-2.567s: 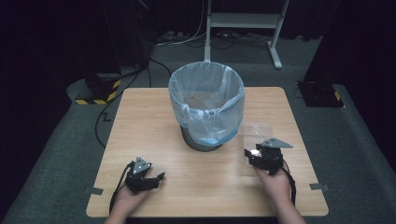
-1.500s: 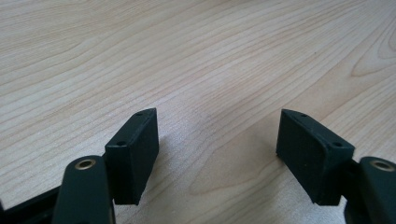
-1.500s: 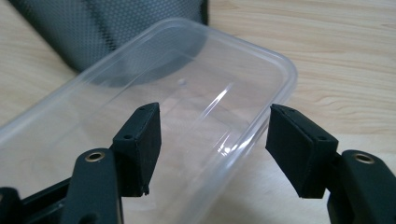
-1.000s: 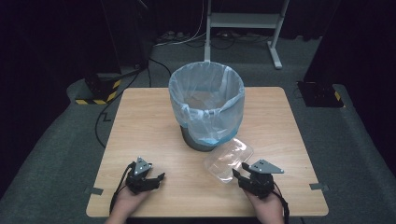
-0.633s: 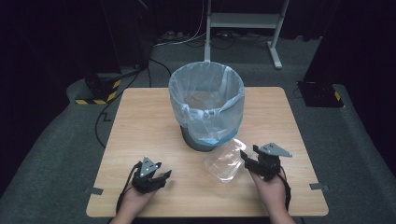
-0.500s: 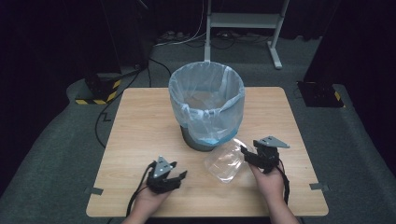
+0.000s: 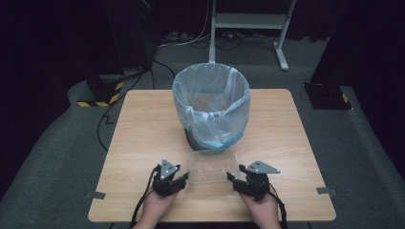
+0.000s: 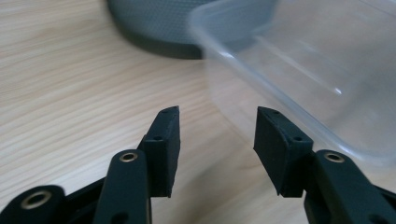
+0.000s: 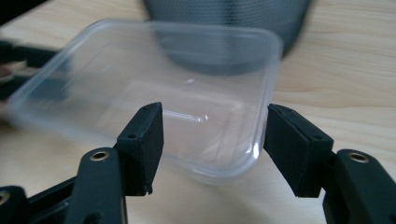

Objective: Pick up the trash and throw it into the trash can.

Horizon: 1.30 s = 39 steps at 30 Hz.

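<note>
A clear plastic container (image 7: 210, 166) lies on the wooden table (image 7: 143, 129) just in front of the bin. My left gripper (image 7: 184, 177) is at its left end, open, with the container's corner (image 8: 299, 70) just beyond its right jaw. My right gripper (image 7: 230, 177) is at the container's right end, open, its jaws standing either side of the near edge of the container (image 9: 187, 93) without closing on it. The far-off left gripper (image 9: 28, 56) shows blurred behind the container in the right gripper view.
A grey bin lined with a pale blue bag (image 7: 211, 107) stands at the table's middle, right behind the container; its base (image 8: 159, 23) is close ahead of both grippers. Cables trail off the near table edge. A white stand (image 7: 248, 21) is on the floor beyond.
My right gripper let go of the container, which now lies flat in front of the bin. My left gripper has moved right, up to the container's left end.
</note>
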{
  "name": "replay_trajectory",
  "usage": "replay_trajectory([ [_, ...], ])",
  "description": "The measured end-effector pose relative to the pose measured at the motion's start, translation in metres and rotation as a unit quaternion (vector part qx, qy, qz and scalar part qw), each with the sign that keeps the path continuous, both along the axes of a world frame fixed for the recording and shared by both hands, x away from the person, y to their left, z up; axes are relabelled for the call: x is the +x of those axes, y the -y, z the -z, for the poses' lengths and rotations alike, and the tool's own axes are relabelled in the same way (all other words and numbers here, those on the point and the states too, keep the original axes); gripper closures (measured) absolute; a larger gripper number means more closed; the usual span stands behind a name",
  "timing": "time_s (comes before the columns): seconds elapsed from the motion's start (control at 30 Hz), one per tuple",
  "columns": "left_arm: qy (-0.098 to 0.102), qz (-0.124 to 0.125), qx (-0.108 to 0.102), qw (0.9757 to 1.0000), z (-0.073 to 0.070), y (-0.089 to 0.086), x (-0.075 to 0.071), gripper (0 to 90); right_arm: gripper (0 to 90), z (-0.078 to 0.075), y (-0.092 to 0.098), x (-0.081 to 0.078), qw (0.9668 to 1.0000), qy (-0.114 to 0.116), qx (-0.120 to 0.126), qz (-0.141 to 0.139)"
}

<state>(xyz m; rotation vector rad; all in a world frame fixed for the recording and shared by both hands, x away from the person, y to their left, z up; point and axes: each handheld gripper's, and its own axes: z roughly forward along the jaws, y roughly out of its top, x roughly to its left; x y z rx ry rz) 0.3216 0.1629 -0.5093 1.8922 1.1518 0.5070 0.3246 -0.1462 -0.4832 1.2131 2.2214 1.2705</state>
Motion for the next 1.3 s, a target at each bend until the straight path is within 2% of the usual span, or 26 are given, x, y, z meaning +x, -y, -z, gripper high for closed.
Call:
replay_trajectory([
  [0.03,0.005,-0.012,-0.012,0.9998,-0.003,-0.012,-0.001,49.6,41.5,-0.001,-0.003,-0.003,1.0000,0.005,0.000,-0.004],
  [0.07,0.005,-0.012,-0.012,0.9998,-0.003,-0.012,-0.001,49.7,41.5,-0.001,-0.003,-0.003,1.0000,0.005,0.000,-0.004],
  [0.1,0.017,-0.016,-0.021,0.9995,-0.009,-0.022,-0.005,49.8,40.1,-0.003,-0.005,-0.003,0.9998,0.019,-0.001,0.004],
  [0.13,0.022,-0.018,-0.037,0.9989,-0.012,-0.025,-0.007,50.6,38.5,-0.005,-0.004,0.000,0.9997,0.021,0.000,0.009],
  [0.17,0.022,-0.018,-0.037,0.9989,-0.012,-0.025,-0.007,51.3,37.4,-0.005,-0.003,0.004,0.9997,0.014,0.010,0.017],
  [0.23,0.034,-0.014,-0.056,0.9978,-0.016,-0.025,-0.010,50.9,35.9,-0.004,-0.002,0.013,0.9996,0.005,0.018,0.023],
  [0.33,0.033,0.010,-0.062,0.9975,-0.017,-0.011,-0.010,46.0,32.4,0.002,-0.005,0.024,0.9994,-0.014,0.020,0.024],
  [0.37,0.016,0.020,-0.067,0.9974,-0.014,-0.001,-0.005,43.3,30.7,0.004,-0.007,0.026,0.9994,-0.021,0.019,0.023],
  [0.4,0.016,0.020,-0.067,0.9974,-0.014,-0.001,-0.005,39.3,30.7,0.004,-0.007,0.026,0.9994,-0.021,0.019,0.023],
  [0.43,-0.008,0.032,-0.092,0.9952,-0.010,0.003,0.001,36.3,30.6,0.007,-0.009,0.028,0.9987,-0.032,0.034,0.018],
  [0.5,-0.033,0.035,-0.110,0.9928,-0.008,0.006,0.007,32.3,31.0,0.008,-0.011,0.028,0.9986,-0.034,0.035,0.018],
  [0.53,-0.033,0.035,-0.110,0.9928,-0.008,0.006,0.007,30.4,31.3,0.008,-0.011,0.027,0.9983,-0.040,0.039,0.017],
  [0.63,-0.050,0.037,-0.129,0.9897,-0.006,0.011,0.010,28.7,32.4,0.010,-0.010,0.027,0.9976,-0.047,0.050,0.011],
  [0.8,-0.047,0.035,-0.127,0.9902,-0.006,0.010,0.009,29.7,32.5,0.013,-0.010,0.029,0.9959,-0.058,0.069,0.005],
  [0.87,-0.011,0.018,-0.116,0.9930,-0.011,0.007,0.000,40.0,41.8,0.010,-0.010,0.024,0.9966,-0.046,0.068,0.009],
  [0.9,0.004,0.011,-0.111,0.9937,-0.013,0.006,-0.004,46.3,47.1,0.007,-0.010,0.019,0.9973,-0.032,0.064,0.012],
  [0.93,0.004,0.011,-0.111,0.9937,-0.013,0.006,-0.004,52.5,52.8,0.004,-0.010,0.015,0.9984,-0.012,0.054,0.013],
  [0.97,0.019,0.003,-0.102,0.9946,-0.016,0.006,-0.007,52.5,52.8,0.004,-0.010,0.015,0.9984,-0.012,0.054,0.013],
  [1.0,0.035,-0.002,-0.100,0.9944,-0.018,0.005,-0.012,57.6,56.7,0.001,-0.011,0.010,0.9990,-0.001,0.043,0.016],
  [1.07,0.069,-0.009,-0.094,0.9931,-0.022,0.004,-0.018,66.7,61.6,-0.002,-0.014,0.002,0.9991,0.028,0.027,0.019],
  [1.1,0.077,-0.011,-0.094,0.9925,-0.025,0.003,-0.022,66.7,63.5,-0.003,-0.015,-0.002,0.9987,0.040,0.023,0.022],
  [1.13,0.095,-0.012,-0.100,0.9903,-0.029,0.002,-0.027,68.6,64.5,-0.007,-0.015,-0.009,0.9977,0.060,0.022,0.024],
  [1.2,0.112,-0.014,-0.107,0.9878,-0.033,0.004,-0.034,69.2,64.6,-0.011,-0.016,-0.015,0.9966,0.075,0.022,0.025],
  [1.23,0.112,-0.014,-0.107,0.9878,-0.033,0.004,-0.034,69.2,64.6,-0.011,-0.016,-0.015,0.9966,0.075,0.022,0.025],
  [1.27,0.126,-0.013,-0.111,0.9858,-0.038,0.004,-0.040,69.2,64.6,-0.017,-0.015,-0.021,0.9954,0.090,0.023,0.024],
  [1.3,0.126,-0.013,-0.111,0.9858,-0.038,0.004,-0.040,69.2,64.6,-0.020,-0.015,-0.023,0.9948,0.096,0.025,0.025],
])
